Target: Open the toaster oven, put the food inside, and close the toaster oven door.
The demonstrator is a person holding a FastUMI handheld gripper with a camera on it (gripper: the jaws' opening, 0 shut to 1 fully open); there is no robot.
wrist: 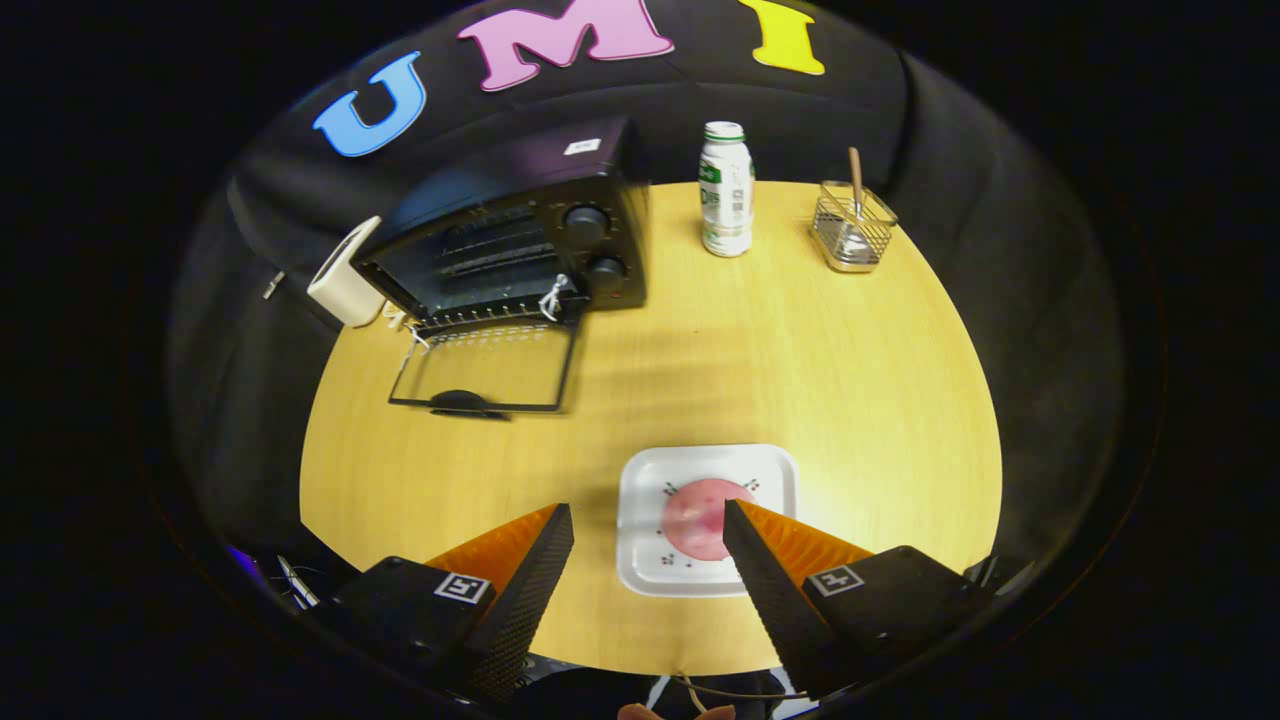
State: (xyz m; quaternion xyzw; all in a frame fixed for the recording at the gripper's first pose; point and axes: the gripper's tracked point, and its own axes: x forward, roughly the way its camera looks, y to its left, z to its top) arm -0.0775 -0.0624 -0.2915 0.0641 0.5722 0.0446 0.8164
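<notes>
A black toaster oven (520, 225) stands at the far left of the wooden table, its glass door (487, 365) folded down flat toward me, with the racks showing inside. A round pink piece of food (700, 520) lies on a white square plate (650, 500) near the table's front edge. My gripper (648, 512) hovers above the plate, open, with nothing between its fingers. The right fingertip overlaps the pink food's right side; the left fingertip is off the plate's left edge.
A white bottle (727, 190) with a green cap stands at the back, right of the oven. A wire basket (853, 227) holding a wooden-handled utensil is farther right. A white box (343, 275) leans beside the oven's left side. A fingertip shows below the gripper.
</notes>
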